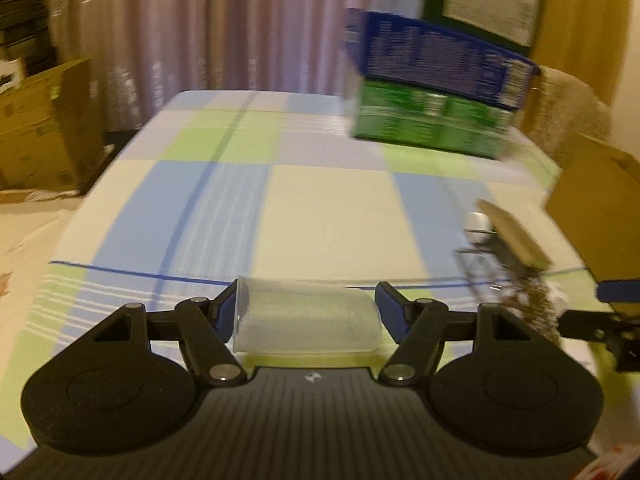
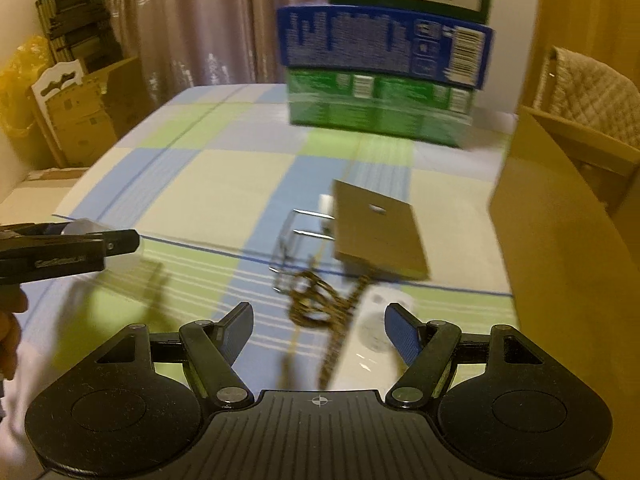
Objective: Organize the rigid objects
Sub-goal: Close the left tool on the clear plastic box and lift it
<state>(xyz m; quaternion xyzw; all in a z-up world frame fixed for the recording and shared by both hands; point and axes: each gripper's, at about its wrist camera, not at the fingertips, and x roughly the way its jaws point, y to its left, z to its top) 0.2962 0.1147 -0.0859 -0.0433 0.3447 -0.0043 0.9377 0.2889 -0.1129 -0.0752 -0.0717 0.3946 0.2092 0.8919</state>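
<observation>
Left hand-held gripper [image 1: 306, 312] clasping clear cup [image 1: 308, 320], stacked boxes [image 1: 432, 92] beyond

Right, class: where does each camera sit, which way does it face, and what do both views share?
Left wrist: on the left gripper, facing down along jaws closed on a clear cup, towards the stacked boxes.
Right wrist: on the right gripper, jaws open, facing the same boxes; left gripper and a hand at left.
Shared: boxes, checked tablecloth, brown card.

A cup [image 1: 306, 322] is held sideways between the left claw's [image 1: 306, 312] fingers — three boxes [image 1: 432, 92] are stacked far ahead, to its right.
</observation>
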